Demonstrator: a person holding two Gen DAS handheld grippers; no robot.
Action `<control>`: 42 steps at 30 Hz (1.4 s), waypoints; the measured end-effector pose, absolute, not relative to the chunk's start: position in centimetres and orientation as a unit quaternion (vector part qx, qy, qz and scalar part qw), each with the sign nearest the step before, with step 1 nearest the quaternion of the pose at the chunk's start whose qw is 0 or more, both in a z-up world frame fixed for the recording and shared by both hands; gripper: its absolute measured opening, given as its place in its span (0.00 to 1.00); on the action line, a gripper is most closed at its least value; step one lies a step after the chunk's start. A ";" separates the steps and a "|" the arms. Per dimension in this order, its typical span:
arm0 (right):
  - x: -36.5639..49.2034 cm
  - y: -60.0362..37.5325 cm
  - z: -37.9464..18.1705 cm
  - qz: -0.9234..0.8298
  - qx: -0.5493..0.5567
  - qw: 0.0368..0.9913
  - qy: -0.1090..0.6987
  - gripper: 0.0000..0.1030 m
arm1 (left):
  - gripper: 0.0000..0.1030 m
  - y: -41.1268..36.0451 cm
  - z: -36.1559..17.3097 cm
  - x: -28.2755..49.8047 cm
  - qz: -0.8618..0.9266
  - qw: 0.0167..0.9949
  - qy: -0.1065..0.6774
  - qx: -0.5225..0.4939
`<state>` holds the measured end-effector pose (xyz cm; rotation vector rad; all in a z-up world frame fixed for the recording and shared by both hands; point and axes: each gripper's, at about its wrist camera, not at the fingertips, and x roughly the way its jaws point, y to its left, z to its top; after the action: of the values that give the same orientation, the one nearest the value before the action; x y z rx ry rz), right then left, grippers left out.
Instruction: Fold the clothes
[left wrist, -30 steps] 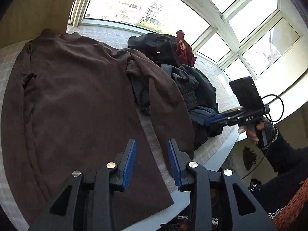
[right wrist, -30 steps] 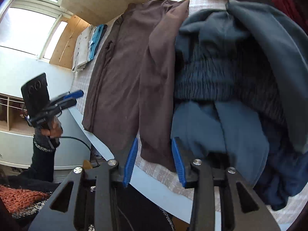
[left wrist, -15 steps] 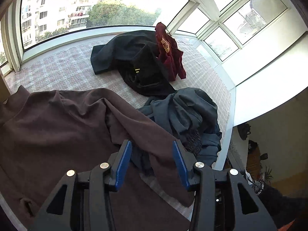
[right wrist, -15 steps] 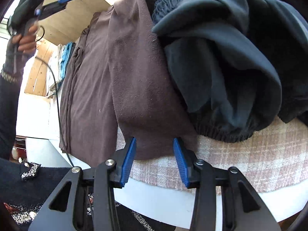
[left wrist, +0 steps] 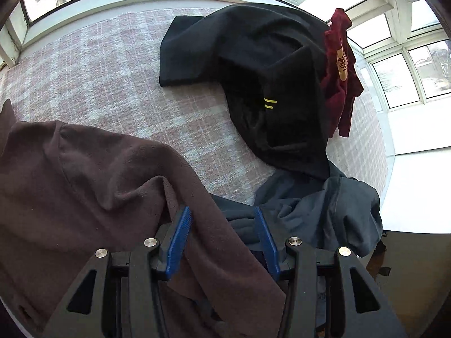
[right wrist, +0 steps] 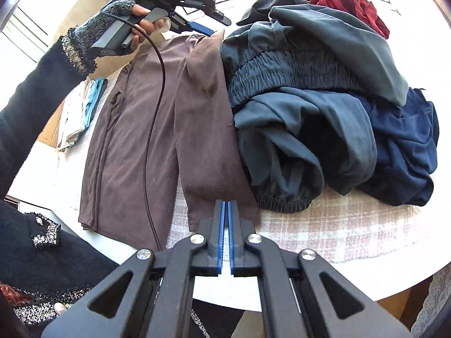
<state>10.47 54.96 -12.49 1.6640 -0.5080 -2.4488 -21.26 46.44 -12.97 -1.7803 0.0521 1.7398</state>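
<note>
Brown top (right wrist: 135, 129): spread flat on the checked table (right wrist: 352, 231), left of the clothes pile (right wrist: 324, 107).
Left claw (left wrist: 222, 225): wide, its sleeve (left wrist: 220, 242) between its fingers.
Right claw (right wrist: 225, 205): closed on the sleeve's cuff at the table edge.

Left gripper (right wrist: 197, 26) body: small white print, unreadable. Maroon garment (left wrist: 339, 64) logo: illegible.

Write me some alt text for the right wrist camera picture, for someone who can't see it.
The right gripper, jaws closed on the cuff end of a brown long-sleeved top's sleeve, at the near edge of a checked tablecloth. A heap of grey-blue and navy clothes lies right; the gloved left hand holds the left gripper above.
</note>
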 end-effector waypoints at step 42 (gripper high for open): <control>10.8 55.9 -9.0 -0.848 0.515 0.056 -0.109 0.03 | 0.40 46.7 -12.8 -22.5 0.651 0.331 0.089 -0.677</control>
<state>10.85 55.91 -9.01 1.5630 -0.3299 -2.5733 -22.51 46.69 -12.80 -1.7702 0.2328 1.7023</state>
